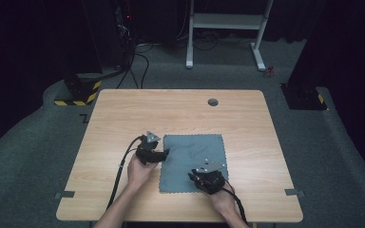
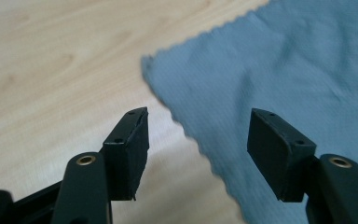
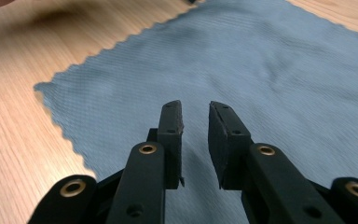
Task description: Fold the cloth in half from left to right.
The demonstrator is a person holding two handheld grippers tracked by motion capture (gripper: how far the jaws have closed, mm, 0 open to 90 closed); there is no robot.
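Cloth (image 1: pixel 190 159): 1 grey-blue square with scalloped edges, lying flat on the wooden table (image 1: pixel 123 114), near of centre, faint creases across its surface. Left gripper (image 1: pixel 160 153): held at the cloth's left edge, toward its far corner; in the left gripper view its 2 jaws stand wide apart, straddling that edge, 1 over bare wood and 1 over fabric, nothing between them. Right gripper (image 1: pixel 196 178): positioned over the cloth's near right portion; in the right gripper view its 2 jaws are almost together with a narrow gap, holding nothing, cloth beneath them and the near left corner in sight. Round grommet (image 1: pixel 213 102) sits in the table's far side
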